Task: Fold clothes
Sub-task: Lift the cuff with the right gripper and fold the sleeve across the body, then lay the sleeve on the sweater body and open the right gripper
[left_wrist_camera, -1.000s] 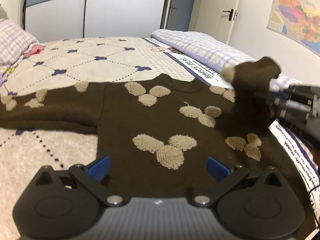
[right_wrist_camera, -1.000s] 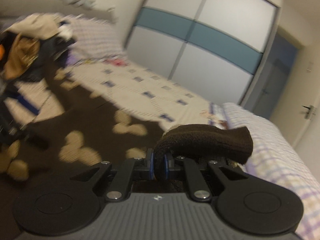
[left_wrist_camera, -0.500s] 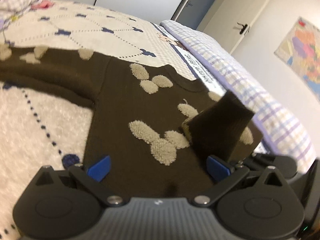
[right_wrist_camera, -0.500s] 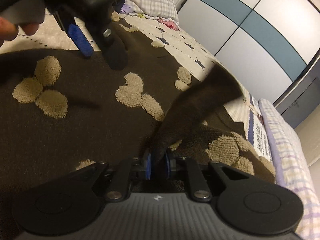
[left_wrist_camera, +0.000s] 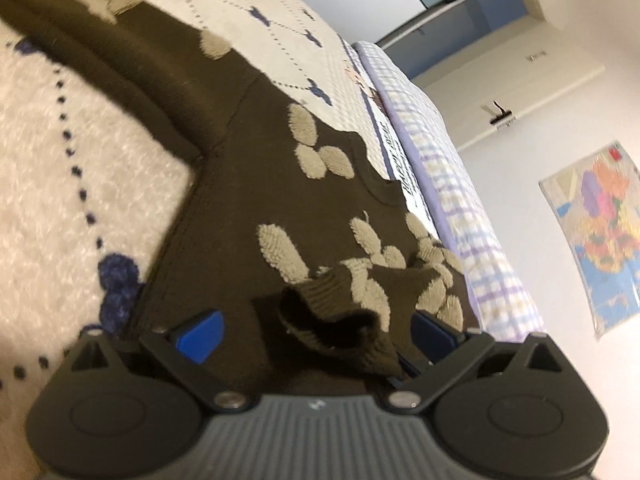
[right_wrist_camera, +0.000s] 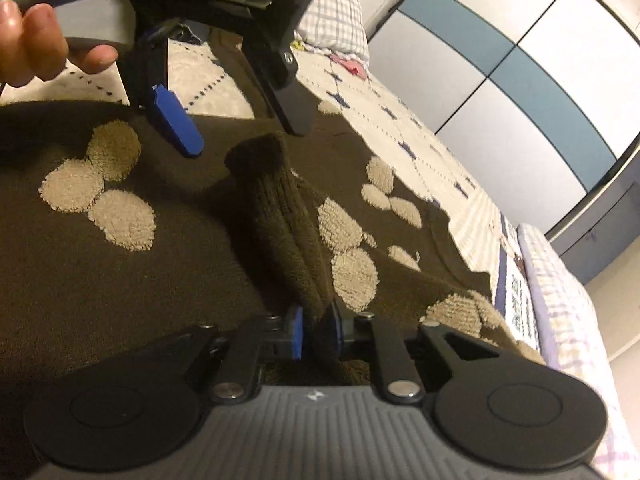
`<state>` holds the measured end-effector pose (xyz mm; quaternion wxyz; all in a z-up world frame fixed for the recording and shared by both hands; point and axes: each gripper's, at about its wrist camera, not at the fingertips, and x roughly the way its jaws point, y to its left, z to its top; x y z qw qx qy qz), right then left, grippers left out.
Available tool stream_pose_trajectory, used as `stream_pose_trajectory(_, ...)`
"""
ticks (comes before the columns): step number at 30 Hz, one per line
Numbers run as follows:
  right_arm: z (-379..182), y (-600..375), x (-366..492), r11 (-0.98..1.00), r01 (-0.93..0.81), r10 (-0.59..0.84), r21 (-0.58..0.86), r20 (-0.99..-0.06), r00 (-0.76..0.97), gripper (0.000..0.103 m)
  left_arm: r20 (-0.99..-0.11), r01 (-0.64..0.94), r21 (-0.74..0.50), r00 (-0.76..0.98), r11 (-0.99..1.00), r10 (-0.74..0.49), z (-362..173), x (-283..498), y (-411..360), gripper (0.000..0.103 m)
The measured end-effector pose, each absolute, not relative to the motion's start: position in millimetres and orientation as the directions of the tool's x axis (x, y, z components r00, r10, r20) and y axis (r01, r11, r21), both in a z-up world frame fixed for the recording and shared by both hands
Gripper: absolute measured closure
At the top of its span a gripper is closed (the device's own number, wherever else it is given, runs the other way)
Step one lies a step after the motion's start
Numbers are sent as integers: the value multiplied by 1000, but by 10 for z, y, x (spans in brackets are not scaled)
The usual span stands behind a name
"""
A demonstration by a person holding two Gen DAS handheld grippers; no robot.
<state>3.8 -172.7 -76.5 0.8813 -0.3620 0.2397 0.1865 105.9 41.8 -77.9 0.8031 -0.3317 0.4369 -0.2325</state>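
Observation:
A dark brown sweater (left_wrist_camera: 240, 184) with beige fuzzy patches lies flat on the bed; it also shows in the right wrist view (right_wrist_camera: 120, 280). My right gripper (right_wrist_camera: 316, 334) is shut on the sweater's sleeve (right_wrist_camera: 280, 216), which lies folded across the sweater's body. The ribbed cuff (left_wrist_camera: 340, 320) sits between the open fingers of my left gripper (left_wrist_camera: 316, 332). In the right wrist view the left gripper (right_wrist_camera: 236, 132) hovers open just above the cuff end (right_wrist_camera: 256, 152). The other sleeve (left_wrist_camera: 100, 52) stretches out to the left.
The bed has a cream quilt (left_wrist_camera: 52, 184) with blue motifs and a purple checked blanket (left_wrist_camera: 472, 208) along its right side. A checked pillow (right_wrist_camera: 336, 16) lies at the head. Wardrobe doors (right_wrist_camera: 520, 80), a door and a wall map (left_wrist_camera: 596, 232) stand beyond.
My right gripper carried the sleeve over the sweater's body and laid it down. My left gripper moved in low over the cuff, still open.

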Motion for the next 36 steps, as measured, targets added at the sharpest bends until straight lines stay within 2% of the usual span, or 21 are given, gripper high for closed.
stream_pose_trajectory(4,-699,-1764,-26,662,-514,185,-546,-546,817,88,-516,42,-790,492,611,-701,-799,1090,427,10)
stream_pose_trajectory(7,-725,-1756,-84,613,-566,188,-551,-594,782,82,-497,22,-818,473,574,-727,-821,1102,420,24)
stream_pose_trajectory(13,-739,-1688,-140,597,-558,188,-576,-576,796,79,-531,-18,-811,439,584,-724,-858,1083,351,37)
stream_pose_trajectory(15,-764,-1625,-150,572,-564,200,-595,-566,800,79,-537,-17,-807,436,590,-723,-856,1076,325,48)
stream_pose_trajectory(16,-769,-1604,-156,563,-571,203,-597,-570,796,79,-544,-13,-800,438,600,-716,-846,1070,309,65)
stream_pose_trajectory(17,-772,-1583,-163,554,-579,207,-598,-574,792,79,-552,-12,-792,442,610,-708,-839,1062,303,89)
stream_pose_trajectory(18,-776,-1563,-169,545,-586,210,-599,-579,788,79,-560,-14,-783,449,622,-696,-827,1050,299,102)
stream_pose_trajectory(20,-758,-1583,-163,553,-574,206,-605,-568,797,76,-565,-13,-770,478,638,-672,-770,1002,317,101)
stream_pose_trajectory(21,-747,-1620,-145,567,-555,197,-609,-554,809,68,-561,-8,-767,492,641,-665,-735,977,334,101)
stream_pose_trajectory(24,-699,-1852,-87,625,-456,134,-634,-489,862,53,-547,26,-752,532,658,-646,-581,922,358,101)
stream_pose_trajectory(30,-636,-2597,230,768,-201,-104,-608,-428,898,50,-535,74,-695,612,715,-583,-353,790,429,101)
stream_pose_trajectory(33,-599,-2935,379,834,-68,-206,-548,-424,882,50,-524,91,-676,639,731,-564,-273,733,488,101)
stream_pose_trajectory(36,-614,-3171,486,882,-2,-239,-472,-449,861,50,-527,116,-644,649,756,-548,-239,696,490,101)
